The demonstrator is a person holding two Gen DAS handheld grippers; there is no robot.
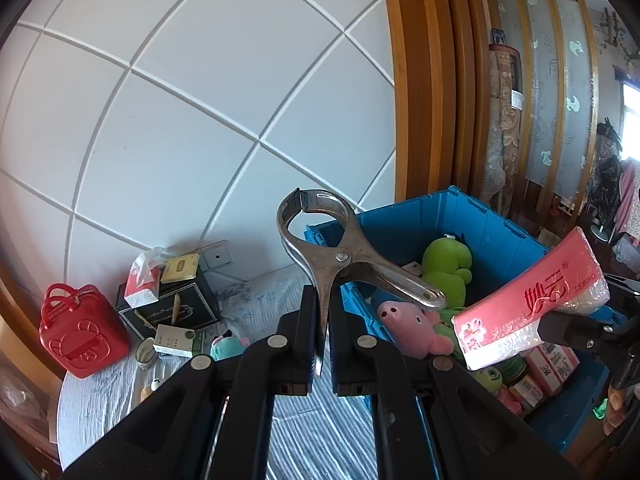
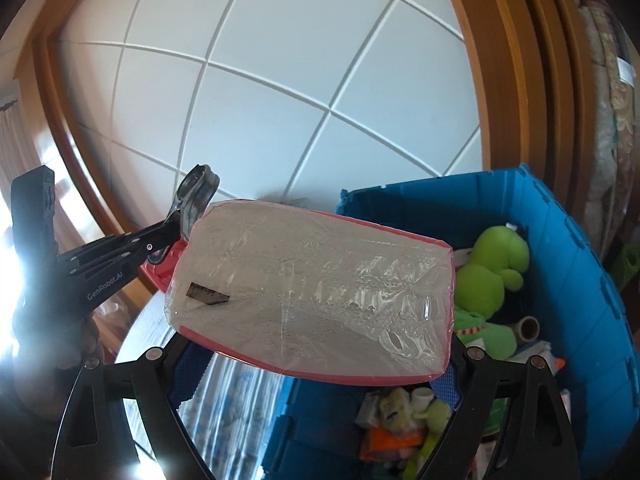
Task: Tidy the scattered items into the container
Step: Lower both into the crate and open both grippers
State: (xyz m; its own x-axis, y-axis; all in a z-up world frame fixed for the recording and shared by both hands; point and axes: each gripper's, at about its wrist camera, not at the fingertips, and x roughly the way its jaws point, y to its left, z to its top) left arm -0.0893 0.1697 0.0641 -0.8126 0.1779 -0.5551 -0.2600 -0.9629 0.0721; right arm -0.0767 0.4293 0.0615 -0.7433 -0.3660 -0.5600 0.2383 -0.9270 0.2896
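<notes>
My left gripper (image 1: 320,300) is shut on one handle of a large metal clamp (image 1: 336,248), held up beside the blue bin (image 1: 460,220). The clamp also shows in the right wrist view (image 2: 192,200), with the left gripper (image 2: 160,240) at the left. My right gripper (image 2: 316,360) is shut on a pink tissue pack (image 2: 312,292), held over the near edge of the blue bin (image 2: 580,260). The pack also shows in the left wrist view (image 1: 532,300). The bin holds a green plush (image 1: 446,268), a pink pig plush (image 1: 416,328) and small packets.
On the striped cloth (image 1: 100,400) at the left are a red case (image 1: 80,336), a black box (image 1: 172,308) with a tissue box (image 1: 142,280) on it, a small carton (image 1: 176,340) and a teal toy (image 1: 226,346). A tiled wall and wooden frame stand behind.
</notes>
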